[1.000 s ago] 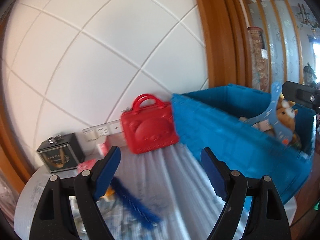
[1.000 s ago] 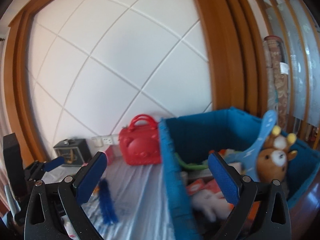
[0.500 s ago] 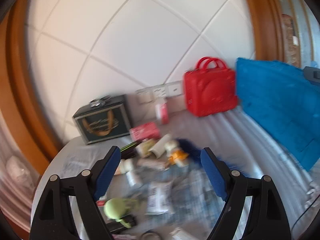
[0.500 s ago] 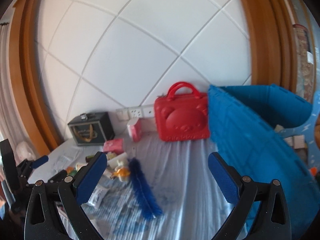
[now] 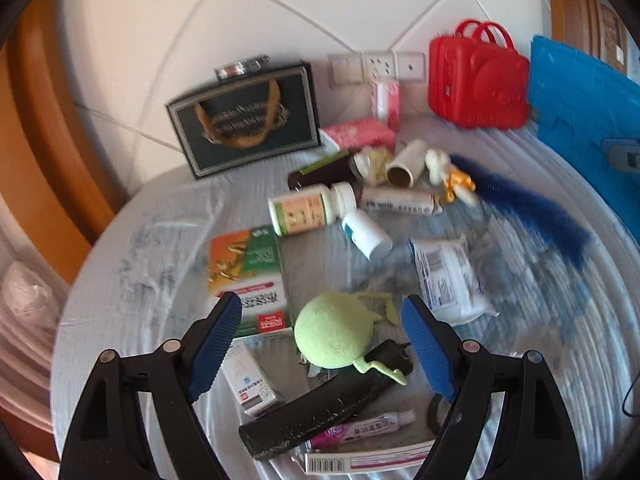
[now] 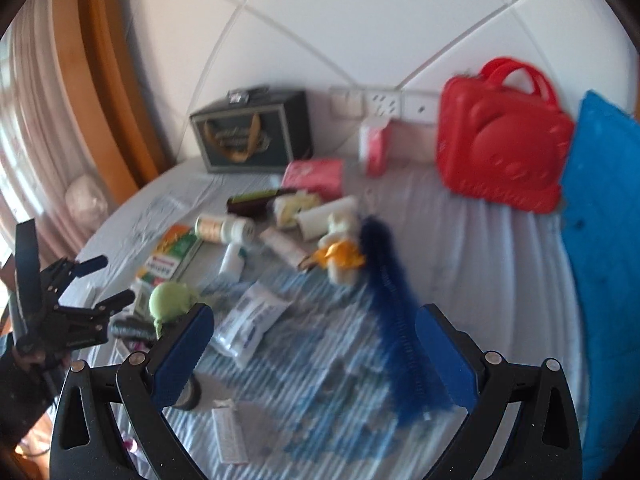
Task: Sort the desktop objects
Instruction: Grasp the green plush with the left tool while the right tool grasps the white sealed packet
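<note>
Loose items lie scattered on a round table with a pale striped cloth. My left gripper is open, and a green plush ball sits between its blue pads. Around the ball lie a green-orange box, a black roll, a small white box and a tube. My right gripper is open above a white wipes pack and a dark blue fluffy brush. The left gripper shows at the left of the right wrist view, beside the green ball.
A blue crate stands at the right edge, a red bear-faced case against the wall, a dark gift box at the back left. Bottles, a pink pack and a wall socket strip fill the middle and back.
Both grippers have swung left and tipped down, away from the blue crate toward the clutter. The green plush ball now sits between my left pads. Both stay open.
</note>
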Demonstrator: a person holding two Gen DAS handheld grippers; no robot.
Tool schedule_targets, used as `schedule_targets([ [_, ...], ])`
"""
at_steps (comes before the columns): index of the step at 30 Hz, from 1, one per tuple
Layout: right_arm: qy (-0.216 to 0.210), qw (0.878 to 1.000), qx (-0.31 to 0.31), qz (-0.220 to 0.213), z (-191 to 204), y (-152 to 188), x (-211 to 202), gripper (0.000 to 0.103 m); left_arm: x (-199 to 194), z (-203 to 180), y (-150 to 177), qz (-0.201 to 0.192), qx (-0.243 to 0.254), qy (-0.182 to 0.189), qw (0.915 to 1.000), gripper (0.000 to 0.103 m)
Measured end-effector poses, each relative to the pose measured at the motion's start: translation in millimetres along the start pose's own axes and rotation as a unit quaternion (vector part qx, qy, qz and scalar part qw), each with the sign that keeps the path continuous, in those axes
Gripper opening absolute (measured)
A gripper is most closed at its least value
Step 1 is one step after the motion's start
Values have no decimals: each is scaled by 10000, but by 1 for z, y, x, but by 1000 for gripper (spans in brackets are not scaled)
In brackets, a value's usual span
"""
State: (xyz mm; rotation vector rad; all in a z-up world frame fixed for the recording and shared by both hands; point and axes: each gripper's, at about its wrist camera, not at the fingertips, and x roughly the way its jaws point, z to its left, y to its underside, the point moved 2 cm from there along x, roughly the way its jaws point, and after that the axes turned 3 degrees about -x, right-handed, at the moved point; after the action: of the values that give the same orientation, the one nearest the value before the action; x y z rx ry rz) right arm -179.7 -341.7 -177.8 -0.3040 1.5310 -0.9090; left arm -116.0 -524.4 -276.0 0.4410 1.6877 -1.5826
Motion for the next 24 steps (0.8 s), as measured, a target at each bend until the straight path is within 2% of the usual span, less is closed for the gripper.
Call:
schedule_targets([
  [3,-265,9989,27,388,17,8,40,103,29,1,3,153,244,348,9990,82],
  [6,-399,9964,28,742,30,15,73,103,59,6,7,425,242,691,9964,82],
  [8,-497,9945,33,925,36,18,91,102,75,9,11,618,236,801,9946,76],
  [10,-564,9930,67,1034,41,21,104,103,83,11,17,763,207,1028,9915,63],
  [15,-703,9896,81,1253,56,22,135,102,80,7,23,706,420,1055,9910,61],
  [18,-636,9873,9,1456,71,24,158,102,82,11,23,735,235,1021,9918,61],
  [22,-163,9850,-251,1700,92,27,180,99,82,11,23,710,72,942,9930,61],
  [24,151,9822,-419,1825,100,30,190,82,82,12,24,694,15,941,9931,61],
])
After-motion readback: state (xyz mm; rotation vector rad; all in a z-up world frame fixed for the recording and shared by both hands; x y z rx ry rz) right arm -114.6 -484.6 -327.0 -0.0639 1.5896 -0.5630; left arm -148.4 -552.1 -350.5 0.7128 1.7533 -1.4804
